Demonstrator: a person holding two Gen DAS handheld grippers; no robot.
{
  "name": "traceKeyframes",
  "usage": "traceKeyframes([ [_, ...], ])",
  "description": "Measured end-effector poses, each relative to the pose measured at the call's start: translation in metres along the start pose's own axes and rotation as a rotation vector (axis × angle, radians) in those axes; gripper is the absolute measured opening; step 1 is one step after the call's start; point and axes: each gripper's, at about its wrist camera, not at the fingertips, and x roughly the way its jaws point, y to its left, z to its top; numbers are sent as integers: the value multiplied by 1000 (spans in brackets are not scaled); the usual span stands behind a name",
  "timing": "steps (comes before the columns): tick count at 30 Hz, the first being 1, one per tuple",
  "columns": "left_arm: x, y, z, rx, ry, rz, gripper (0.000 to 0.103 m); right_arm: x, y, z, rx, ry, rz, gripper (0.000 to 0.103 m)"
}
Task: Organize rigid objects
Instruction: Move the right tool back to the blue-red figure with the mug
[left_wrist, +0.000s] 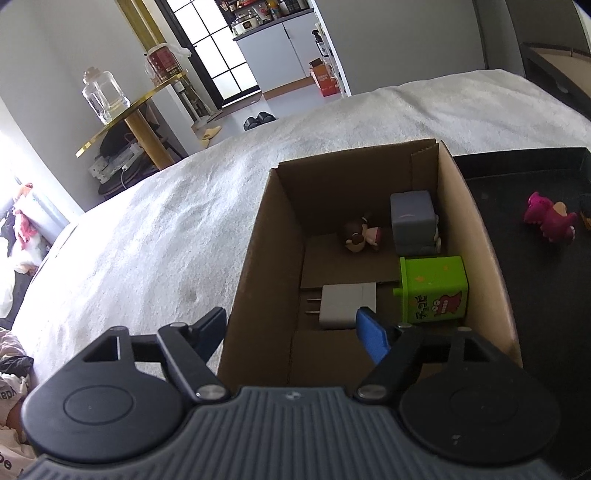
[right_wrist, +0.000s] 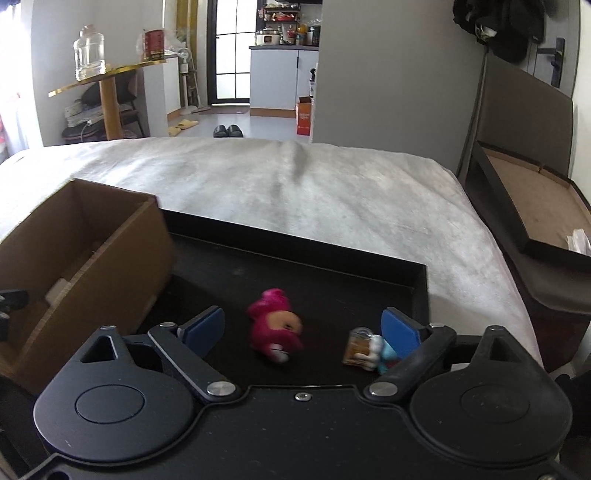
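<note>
A cardboard box (left_wrist: 277, 258) sits on a white bed cover. Inside lie a white plug charger (left_wrist: 347, 306), a green toy bin (left_wrist: 436, 290), a grey block (left_wrist: 412, 218) and a small brown figure (left_wrist: 360, 234). My left gripper (left_wrist: 291, 328) is open and empty, straddling the box's near left wall. A black tray (right_wrist: 419, 291) to the right holds a pink toy (right_wrist: 275, 328) and a small blue-and-brown figure (right_wrist: 365, 349). My right gripper (right_wrist: 303, 328) is open, low over the tray, with the pink toy between its fingers. The box also shows in the right wrist view (right_wrist: 110, 251).
The bed cover (right_wrist: 295, 192) stretches beyond box and tray. A dark bed frame with an open compartment (right_wrist: 535, 206) stands at the right. A gold-edged side table with a glass jar (left_wrist: 107, 96) stands at the far left. Slippers lie on the floor beyond.
</note>
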Motion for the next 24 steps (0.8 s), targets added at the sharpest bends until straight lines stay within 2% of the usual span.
traceKeyframes([
  [7,1,-6,4,22,5,28,76,16,-26,-3,30,23,-20,73],
  [15,0,-11,3,36,15,43,76,38,-40,-9,37,46,-35,69],
  [20,0,-10,3,39,15,49,76,51,-44,-16,51,99,-40,51],
  [24,-1,-10,2,36,16,44,76,49,-39,-22,14,103,-51,47],
])
